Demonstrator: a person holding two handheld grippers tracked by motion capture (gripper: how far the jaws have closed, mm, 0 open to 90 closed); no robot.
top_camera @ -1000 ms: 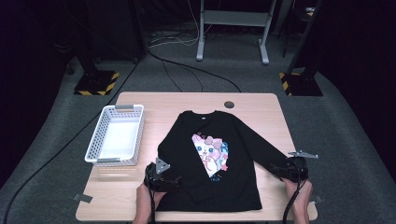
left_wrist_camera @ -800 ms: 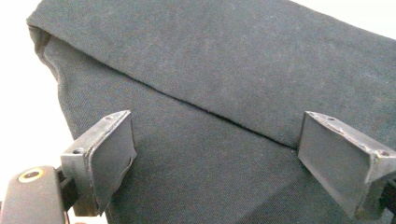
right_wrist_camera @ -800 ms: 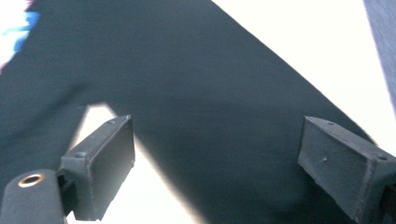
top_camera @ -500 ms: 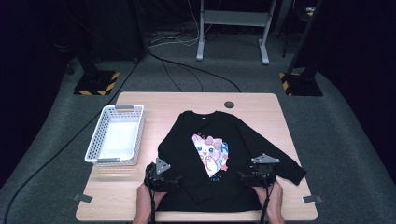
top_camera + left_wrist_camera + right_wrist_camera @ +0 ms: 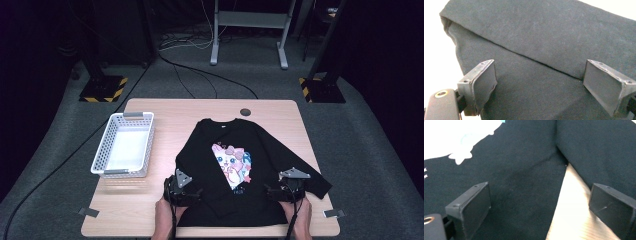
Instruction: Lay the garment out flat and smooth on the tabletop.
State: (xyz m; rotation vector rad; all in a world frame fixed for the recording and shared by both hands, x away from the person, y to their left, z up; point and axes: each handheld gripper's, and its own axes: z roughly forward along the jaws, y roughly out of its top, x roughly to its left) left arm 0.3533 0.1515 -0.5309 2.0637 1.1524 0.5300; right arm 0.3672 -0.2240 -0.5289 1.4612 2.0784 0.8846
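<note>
A white perforated basket (image 5: pixel 122 150) stands on the left part of the desk (image 5: pixel 165 112), well apart from the garment; a small dark round disc (image 5: pixel 245 112) lies near the far edge. A black long-sleeved shirt (image 5: pixel 220 145) with a pink cartoon-animal print (image 5: pixel 231 165) lies flat at the desk's centre, its left sleeve folded over the body, its right sleeve spread toward the near right. The left hand-held gripper (image 5: pixel 192 191) rests at the near left hem, jaws apart over fabric. The right hand-held gripper (image 5: pixel 272 191), jaws just opened wide, straddles the gap between body and right sleeve, gripping nothing.
</note>
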